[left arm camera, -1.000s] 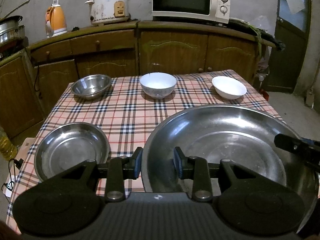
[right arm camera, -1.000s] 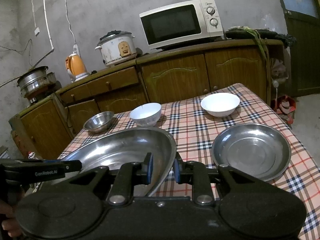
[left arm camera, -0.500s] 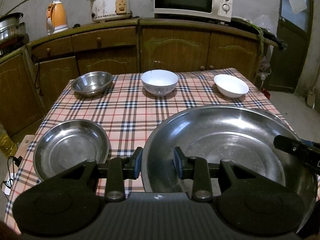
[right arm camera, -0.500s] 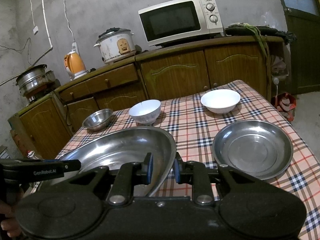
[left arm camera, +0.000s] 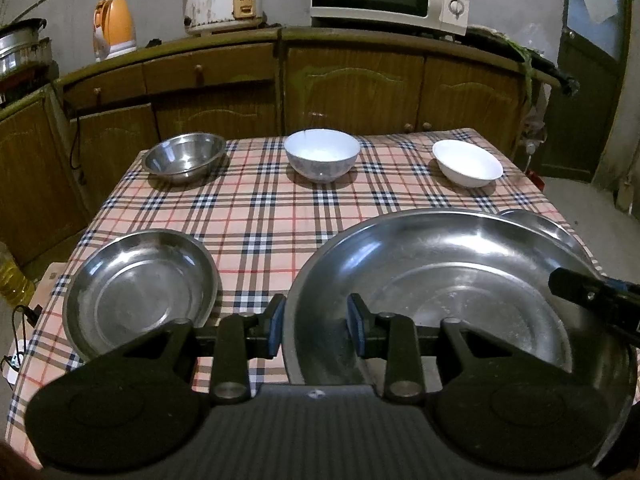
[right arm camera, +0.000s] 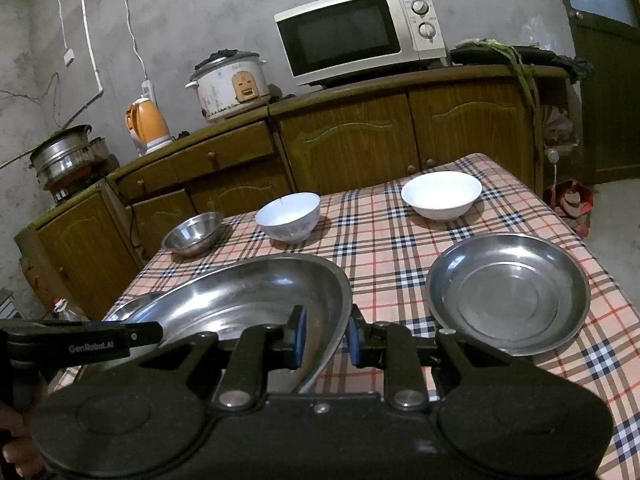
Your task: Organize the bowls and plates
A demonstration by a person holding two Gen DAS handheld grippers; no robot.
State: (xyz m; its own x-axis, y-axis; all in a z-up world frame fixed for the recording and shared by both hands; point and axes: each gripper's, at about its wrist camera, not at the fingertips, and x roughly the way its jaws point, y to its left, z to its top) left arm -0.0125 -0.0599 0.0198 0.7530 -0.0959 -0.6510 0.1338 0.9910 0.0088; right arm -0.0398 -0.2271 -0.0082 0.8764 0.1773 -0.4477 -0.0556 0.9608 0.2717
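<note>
Grippers both clamp the same large steel basin (left arm camera: 460,280), one on each side of its rim. Left gripper (left arm camera: 316,330): blue pads either side of the basin's near-left rim, pinching it; basin bowl spreads ahead and to the right of it. Right gripper (right arm camera: 325,336): pads astride the basin's right rim, pinching it; basin extends left and ahead of it, held tilted above the checked tablecloth (left arm camera: 272,216).

Left of the left gripper, just beside the basin, a steel plate (left arm camera: 140,292) flat on the cloth. Right of the right gripper, a second steel plate (right arm camera: 508,292), also flat, close to the basin's edge; seen from the left gripper only its rim shows past the basin's far right side.

Farther ahead of both grippers, a row near the table's far edge, well apart from each other: small steel bowl (left arm camera: 184,157) at left, white patterned bowl (left arm camera: 322,154) in the middle, shallow white bowl (left arm camera: 467,162) at right. All three upright.
</note>
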